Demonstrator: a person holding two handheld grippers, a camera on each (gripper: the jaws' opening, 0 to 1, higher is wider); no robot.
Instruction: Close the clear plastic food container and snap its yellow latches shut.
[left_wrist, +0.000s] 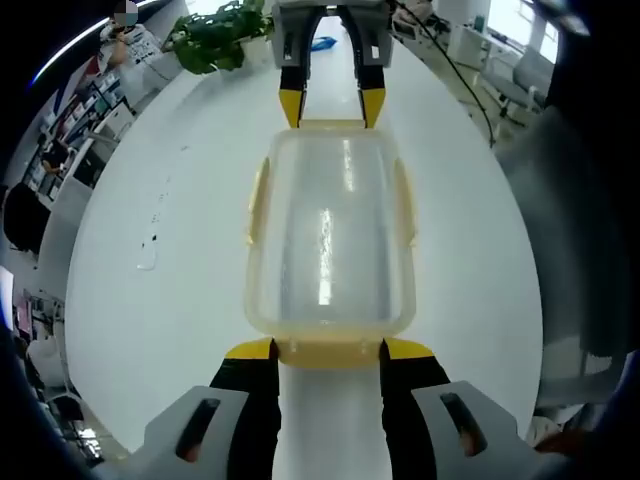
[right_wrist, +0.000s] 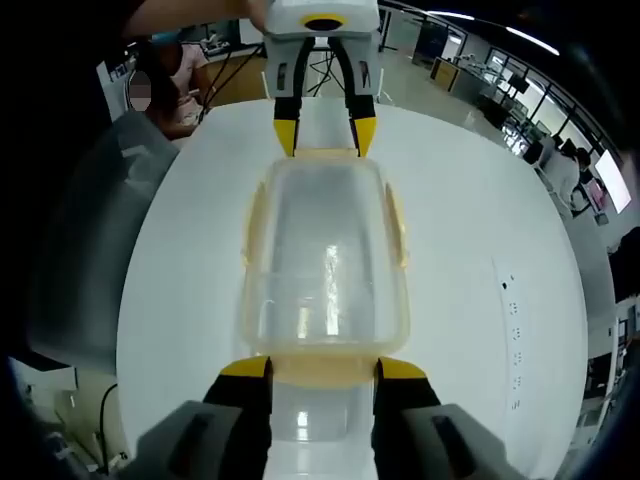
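Two grippers face each other across the clear container, which sits with its lid on at the middle of the white table. Your left gripper has its jaws spread at one short end of the container, tips flanking the yellow end latch without pinching it. Your right gripper stands the same way at the opposite end, jaws apart on either side of that end's latch. The side latches along the container's long edges appear to flare outward, so they look unsnapped. By my reading the lid is seated and latching is in hand: next, press each end latch down against the container's wall until it clicks.
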